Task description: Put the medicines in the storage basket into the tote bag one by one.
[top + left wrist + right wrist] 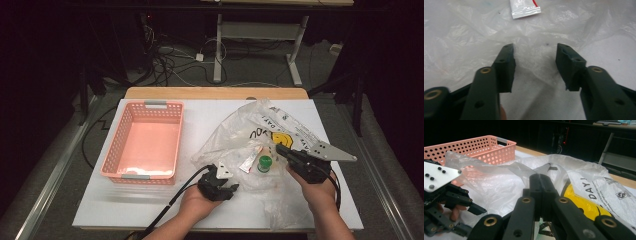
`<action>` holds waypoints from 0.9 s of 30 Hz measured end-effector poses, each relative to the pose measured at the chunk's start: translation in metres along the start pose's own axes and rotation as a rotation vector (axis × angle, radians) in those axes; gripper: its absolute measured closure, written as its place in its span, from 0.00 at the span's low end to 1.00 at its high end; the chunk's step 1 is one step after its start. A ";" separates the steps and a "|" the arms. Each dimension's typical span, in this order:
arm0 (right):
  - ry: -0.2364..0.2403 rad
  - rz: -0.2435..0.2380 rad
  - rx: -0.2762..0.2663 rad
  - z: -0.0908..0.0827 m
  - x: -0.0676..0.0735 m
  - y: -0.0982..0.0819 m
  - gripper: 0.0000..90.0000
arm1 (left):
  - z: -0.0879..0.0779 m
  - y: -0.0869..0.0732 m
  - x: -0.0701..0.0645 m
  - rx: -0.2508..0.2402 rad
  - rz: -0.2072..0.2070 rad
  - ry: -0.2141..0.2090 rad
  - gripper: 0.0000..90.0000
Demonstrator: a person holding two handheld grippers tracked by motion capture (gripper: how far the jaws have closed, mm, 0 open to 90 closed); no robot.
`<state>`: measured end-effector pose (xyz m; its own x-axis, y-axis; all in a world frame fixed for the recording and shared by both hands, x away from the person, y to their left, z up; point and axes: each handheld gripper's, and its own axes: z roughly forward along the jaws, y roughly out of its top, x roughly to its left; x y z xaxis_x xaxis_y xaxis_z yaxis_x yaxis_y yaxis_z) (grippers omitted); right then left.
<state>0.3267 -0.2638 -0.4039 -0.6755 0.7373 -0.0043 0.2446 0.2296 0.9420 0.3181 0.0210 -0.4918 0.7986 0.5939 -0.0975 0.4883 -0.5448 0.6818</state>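
Nearest the camera, two forearms are seen entering from the bottom edge, each hand carrying a tool. At the far left of the white worktop (150, 210) a pink perforated basket (145, 140) has been set, presumably as the place where the bag's contents are to be put; nothing can be made out inside it. Just right of the basket, the left tool (223, 186) is held low over the near edge of the clear plastic bag (235, 135), its jaws standing apart with only a crumpled fold of film between them and nothing yet pinched, probably so that a layer can be gripped and the bag spread. Farther in, a small silver sachet (525, 9) with a red stripe is seen lying under the film ahead of those jaws, and a green-capped item (264, 162) is seen inside the bag between the two tools. At the right, the right tool (281, 150) is clenched, its jaws pressed together apparently on a gathered strip of the bag, which is judged to be held up so that the mouth stays accessible.
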 end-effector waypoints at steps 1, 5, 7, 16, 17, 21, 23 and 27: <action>0.000 0.000 0.000 0.000 0.000 0.000 1.00 | 0.000 0.000 0.001 -0.002 -0.007 0.004 0.60; 0.002 0.001 0.000 -0.001 -0.001 -0.001 1.00 | -0.001 -0.001 0.002 -0.006 -0.018 0.017 0.75; 0.003 0.002 0.000 0.000 0.000 -0.001 1.00 | -0.001 -0.001 0.002 -0.009 -0.020 0.025 0.79; 0.005 0.000 -0.002 -0.001 0.000 0.000 1.00 | -0.001 -0.002 0.001 -0.015 -0.010 0.033 0.97; 0.007 -0.001 -0.001 -0.001 0.001 0.000 1.00 | -0.001 -0.002 0.001 -0.017 -0.014 0.030 0.97; 0.008 -0.002 -0.001 0.000 0.001 0.000 1.00 | -0.001 -0.002 0.001 -0.020 -0.011 0.032 0.98; 0.008 -0.001 0.000 0.000 0.002 0.000 1.00 | -0.002 -0.003 0.001 -0.026 -0.006 0.034 0.98; 0.011 -0.004 -0.003 0.001 0.002 0.001 1.00 | -0.007 -0.006 0.000 -0.078 -0.008 0.051 0.98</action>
<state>0.3264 -0.2612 -0.4035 -0.6841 0.7294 -0.0040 0.2400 0.2303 0.9430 0.3123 0.0284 -0.4910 0.7750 0.6284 -0.0670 0.4637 -0.4935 0.7358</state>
